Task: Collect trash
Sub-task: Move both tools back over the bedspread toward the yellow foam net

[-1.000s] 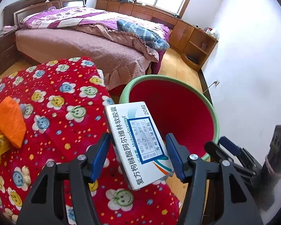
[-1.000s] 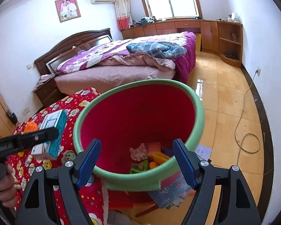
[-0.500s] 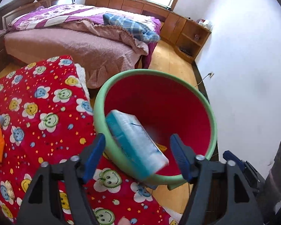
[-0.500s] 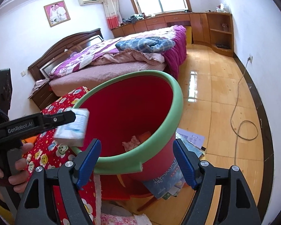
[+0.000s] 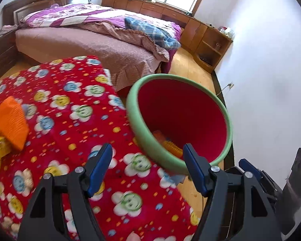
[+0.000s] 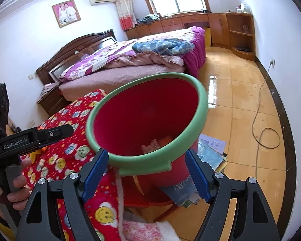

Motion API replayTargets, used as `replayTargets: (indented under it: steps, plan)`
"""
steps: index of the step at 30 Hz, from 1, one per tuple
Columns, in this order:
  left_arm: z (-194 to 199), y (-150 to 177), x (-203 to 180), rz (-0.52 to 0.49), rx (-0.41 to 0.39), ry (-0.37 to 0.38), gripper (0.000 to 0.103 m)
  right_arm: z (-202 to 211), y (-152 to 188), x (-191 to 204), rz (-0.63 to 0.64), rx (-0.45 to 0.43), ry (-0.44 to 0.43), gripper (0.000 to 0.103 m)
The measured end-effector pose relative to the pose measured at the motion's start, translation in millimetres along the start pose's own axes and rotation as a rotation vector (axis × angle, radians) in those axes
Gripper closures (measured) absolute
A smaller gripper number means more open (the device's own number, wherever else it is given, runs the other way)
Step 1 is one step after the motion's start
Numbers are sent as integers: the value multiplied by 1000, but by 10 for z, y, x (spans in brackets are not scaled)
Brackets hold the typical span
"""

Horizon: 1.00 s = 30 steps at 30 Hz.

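Left wrist view shows the left gripper [image 5: 146, 168] spread wide and empty above the red flower-print cloth [image 5: 70, 120], with the right gripper [image 6: 146, 170] equally wide and empty. Just beyond stands the green-rimmed red plastic bin [image 5: 190, 112], trash at its bottom. Farther left lies an orange ribbed block [image 5: 11, 120].

The left gripper [image 5: 147, 167] is pointing downward beside the bin [image 5: 226, 118], its blue pads spread apart with nothing between them. A hand [image 6: 9, 188] is gripping its black handle left of the bin. The right gripper [image 6: 146, 172] is angling down toward the bin's near rim, jaws standing wide and touching nothing.
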State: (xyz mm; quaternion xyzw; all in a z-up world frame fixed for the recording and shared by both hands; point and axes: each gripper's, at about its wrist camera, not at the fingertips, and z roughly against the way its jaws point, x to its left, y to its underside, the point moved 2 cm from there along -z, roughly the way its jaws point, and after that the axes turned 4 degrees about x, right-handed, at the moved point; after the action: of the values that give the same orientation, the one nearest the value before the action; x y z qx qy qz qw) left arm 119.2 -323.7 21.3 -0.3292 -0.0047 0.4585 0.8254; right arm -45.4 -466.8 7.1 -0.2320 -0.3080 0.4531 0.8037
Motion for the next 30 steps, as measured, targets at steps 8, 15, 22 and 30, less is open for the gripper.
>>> replayTargets:
  steps: [8,15,22,30]
  plan:
    - [393,176,322,48,-50,-54,31,22,80,334,43,20,-48,23]
    - [680,322,666,92,-82,-103,31,14,168,702,82,44,-91,23]
    - [890,452,1039,151,-106,-152,31,-58,238,1018,106,76,-123,23]
    - [1025,539,1427,195,-117,-214,31,-212,328,1333,141,121,-141,23]
